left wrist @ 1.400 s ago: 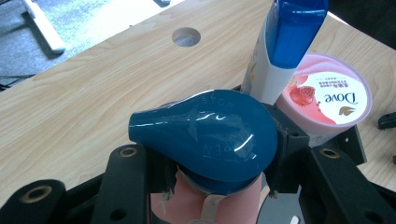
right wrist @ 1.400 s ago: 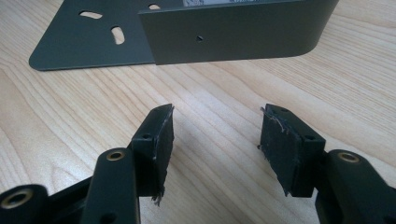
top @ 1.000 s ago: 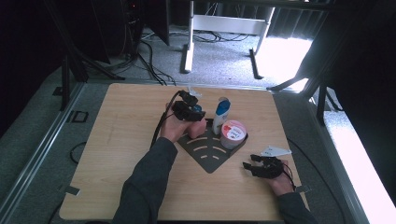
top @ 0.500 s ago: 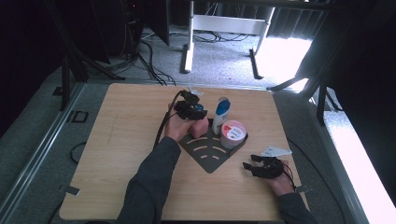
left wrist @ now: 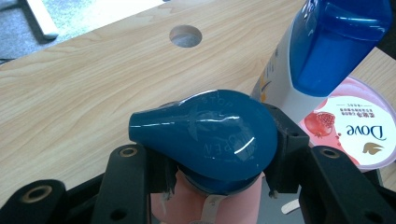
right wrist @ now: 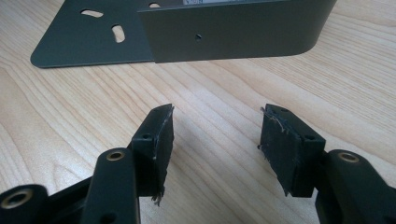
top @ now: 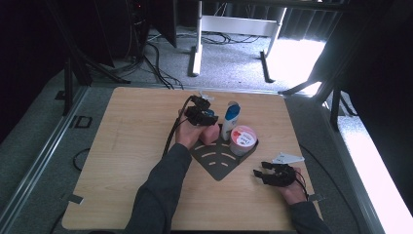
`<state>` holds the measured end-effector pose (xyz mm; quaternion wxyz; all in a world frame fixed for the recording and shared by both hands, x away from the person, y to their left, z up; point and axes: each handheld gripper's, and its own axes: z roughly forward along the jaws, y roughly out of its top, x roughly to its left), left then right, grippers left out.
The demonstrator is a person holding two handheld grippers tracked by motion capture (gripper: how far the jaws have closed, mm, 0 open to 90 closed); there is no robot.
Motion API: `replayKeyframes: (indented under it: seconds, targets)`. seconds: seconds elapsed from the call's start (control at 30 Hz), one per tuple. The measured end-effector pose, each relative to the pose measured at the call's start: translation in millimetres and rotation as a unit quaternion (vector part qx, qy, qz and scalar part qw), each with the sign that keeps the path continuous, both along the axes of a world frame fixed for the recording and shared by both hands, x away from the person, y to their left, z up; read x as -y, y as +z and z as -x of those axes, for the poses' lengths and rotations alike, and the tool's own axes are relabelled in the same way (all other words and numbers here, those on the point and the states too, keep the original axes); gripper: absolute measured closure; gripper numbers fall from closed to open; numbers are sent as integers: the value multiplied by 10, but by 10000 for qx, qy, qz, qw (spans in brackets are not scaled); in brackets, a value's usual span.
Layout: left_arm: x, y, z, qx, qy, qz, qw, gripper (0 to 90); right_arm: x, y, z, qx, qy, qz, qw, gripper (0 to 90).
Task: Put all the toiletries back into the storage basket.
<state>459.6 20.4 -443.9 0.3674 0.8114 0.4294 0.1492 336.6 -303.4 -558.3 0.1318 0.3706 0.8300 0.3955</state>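
Observation:
My left gripper point(top: 207, 117) is shut on a pink bottle point(top: 211, 134) just under its teal-blue cap point(left wrist: 210, 135). In the left gripper view both jaws hug the bottle's neck point(left wrist: 233, 205). The bottle stands at the back left edge of a dark grey corner tray point(top: 216, 163). Right beside it, a white bottle with a blue cap point(top: 230, 119) and a pink-lidded Dove tub point(top: 242, 138) stand in the tray. My right gripper point(top: 260, 174) rests open on the wood at the front right, with nothing between its pads point(right wrist: 156, 144), facing the tray's wall point(right wrist: 233, 30).
A white card point(top: 287, 158) lies just behind the right gripper. The wooden table point(top: 131, 146) has a round hole point(left wrist: 185, 36) beyond the pink bottle. Cables and white frame legs point(top: 197, 48) are on the floor past the far edge.

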Motion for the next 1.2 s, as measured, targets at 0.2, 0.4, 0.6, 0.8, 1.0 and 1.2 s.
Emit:
replayKeyframes:
  seconds: [0.2,0.4,0.6,0.8,1.0,1.2]
  targets:
    - [40,-25,-8,-10,24,-13,10000,526,1,0,1,2,3,4,10000,439]
    - [88,-53,-2,27,7,-63,10000,526,2,0,2,-1,4,3,10000,439]
    - [101,-57,0,42,34,-50,10000,526,3,0,1,-4,9,-3,10000,439]
    - [110,-66,5,89,29,-59,9999,525,2,0,2,1,7,7,10000,439]
    - [124,-69,19,106,-21,-123,9999,523,2,0,3,-1,4,6,10000,439]
    - [135,-69,30,127,-37,-196,9997,518,1,0,3,4,0,8,10000,439]
